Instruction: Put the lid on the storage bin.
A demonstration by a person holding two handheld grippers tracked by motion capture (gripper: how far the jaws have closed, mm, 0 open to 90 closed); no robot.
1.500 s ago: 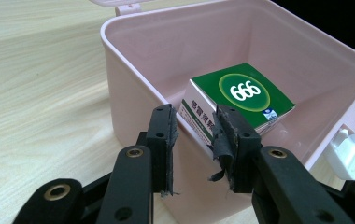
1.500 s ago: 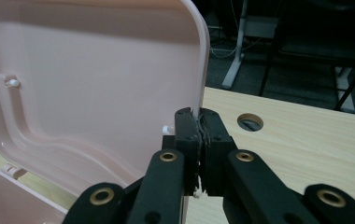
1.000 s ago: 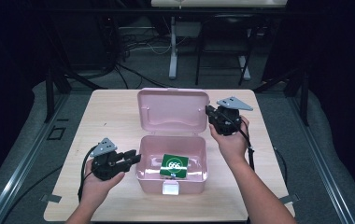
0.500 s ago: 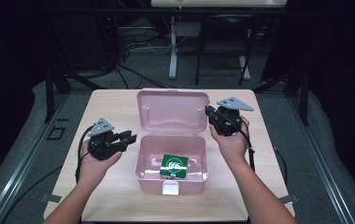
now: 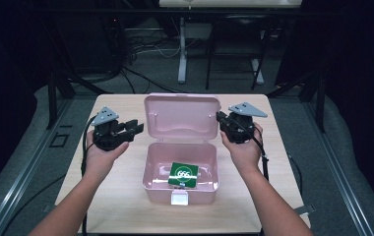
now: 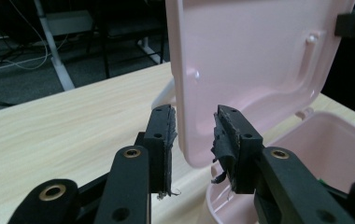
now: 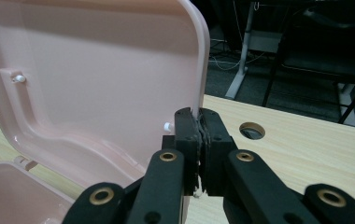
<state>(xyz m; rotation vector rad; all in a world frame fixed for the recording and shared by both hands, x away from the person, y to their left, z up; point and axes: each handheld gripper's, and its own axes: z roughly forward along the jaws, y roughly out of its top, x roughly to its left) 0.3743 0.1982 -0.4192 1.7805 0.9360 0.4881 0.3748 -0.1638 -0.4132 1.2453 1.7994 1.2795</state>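
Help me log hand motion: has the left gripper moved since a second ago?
Yes. The left gripper went from beside the pink box's base up toward the lid, jaws opening.

Card [image 5: 183, 175] in box [image 5: 156, 167], lid [image 5: 182, 115] behind

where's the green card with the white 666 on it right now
In the high view the green card printed 666 lies inside the open pink plastic box, towards its front right, below the raised lid and between the two hands.
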